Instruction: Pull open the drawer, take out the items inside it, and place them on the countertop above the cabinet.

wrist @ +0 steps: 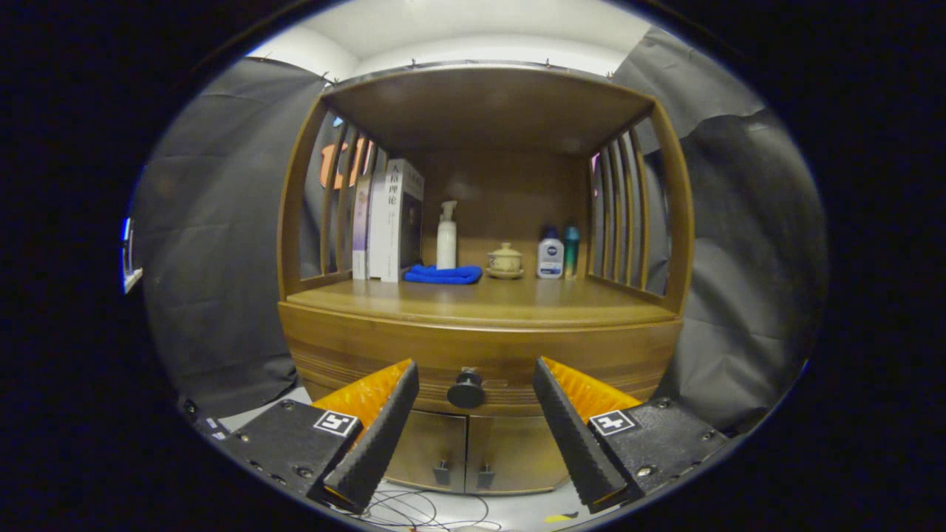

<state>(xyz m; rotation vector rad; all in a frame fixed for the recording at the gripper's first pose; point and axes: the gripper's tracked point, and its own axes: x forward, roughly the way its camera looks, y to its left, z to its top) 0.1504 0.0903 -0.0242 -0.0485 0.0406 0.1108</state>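
Note:
A wooden cabinet stands straight ahead, its drawer (480, 355) closed under the countertop (488, 299). The drawer's dark round knob (466, 389) sits just beyond my fingertips, centred in the gap between them. My gripper (475, 373) is open, with nothing between its fingers, and does not touch the knob. What lies inside the drawer is hidden.
At the back of the countertop stand several books (388, 222), a white pump bottle (446, 238), a folded blue cloth (443, 274), a lidded cup on a saucer (505, 261) and two small bottles (558, 253). Slatted sides and a top shelf enclose it. Two small doors (465, 452) sit below the drawer; cables lie on the floor.

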